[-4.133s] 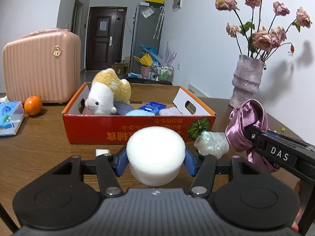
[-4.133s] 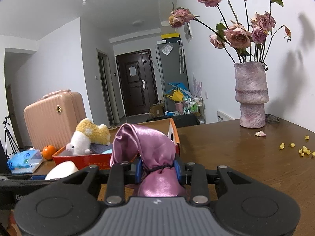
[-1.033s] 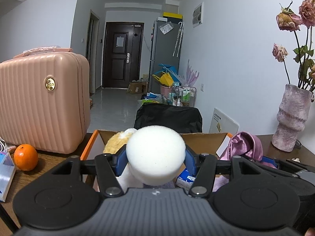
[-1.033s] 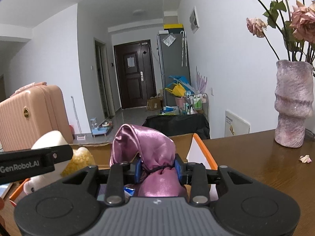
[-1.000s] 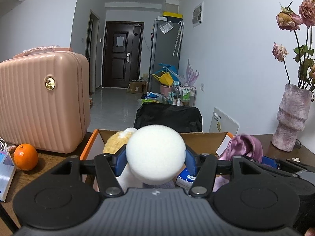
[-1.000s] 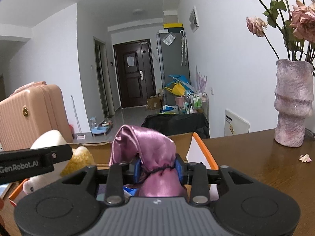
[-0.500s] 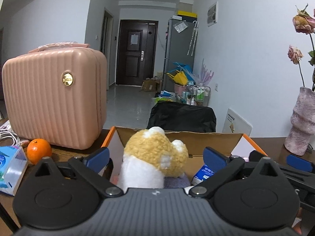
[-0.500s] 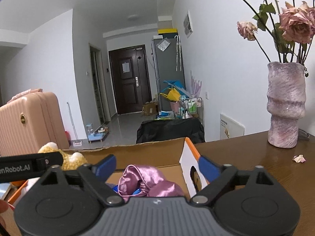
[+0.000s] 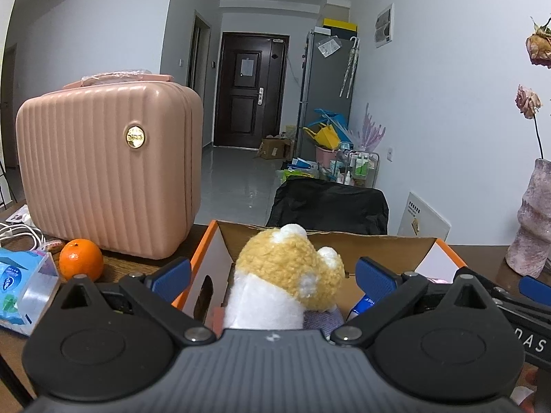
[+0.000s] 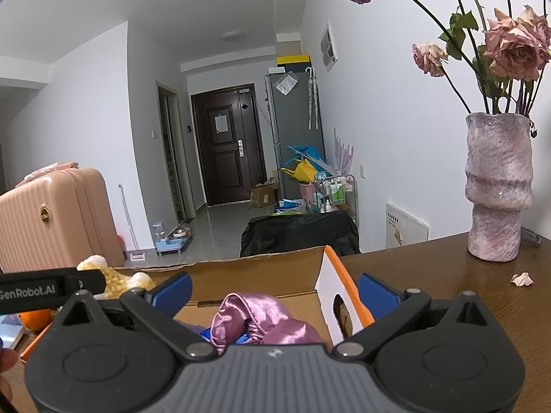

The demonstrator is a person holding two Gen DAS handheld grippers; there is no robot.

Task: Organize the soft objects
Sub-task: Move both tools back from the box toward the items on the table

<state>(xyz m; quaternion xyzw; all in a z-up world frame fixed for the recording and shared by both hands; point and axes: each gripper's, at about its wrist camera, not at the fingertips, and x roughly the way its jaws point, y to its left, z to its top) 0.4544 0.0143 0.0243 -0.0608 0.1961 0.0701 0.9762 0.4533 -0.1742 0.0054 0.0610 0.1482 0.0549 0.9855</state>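
Both loads have gone from the jaws since a second ago; in the left wrist view the white foam puck that sat clamped between the pads is no longer visible, and the left gripper [image 9: 272, 272] stands spread wide with nothing between its blue pads [image 9: 172, 273]; it opened early in that second and has stood wide since; beyond it the plush toy [image 9: 289, 275] sits upright inside the cardboard box [image 9: 385, 241], and the puck itself is hidden, most likely dropped into the box below the gripper body; a pink suitcase [image 9: 110, 168] and an orange [image 9: 81, 263] stand on the table to the left of the box, outside it

From the right wrist view, the right gripper [image 10: 272, 290] has just been opening and now gapes fully, pads clear of everything; the purple satin pouch [image 10: 261, 316] it carried lies slumped in the box [image 10: 261, 268], near the right-hand end wall with the handle cut-out, resting on something blue; the tip of the left gripper reaches in from the left edge, beside the plush toy [image 10: 113, 277]; a vase [image 10: 496, 186] of dried roses stands on the table well to the right

My reading is that two more soft things are now stowed, and both hands are free to fetch whatever soft item is left on the table
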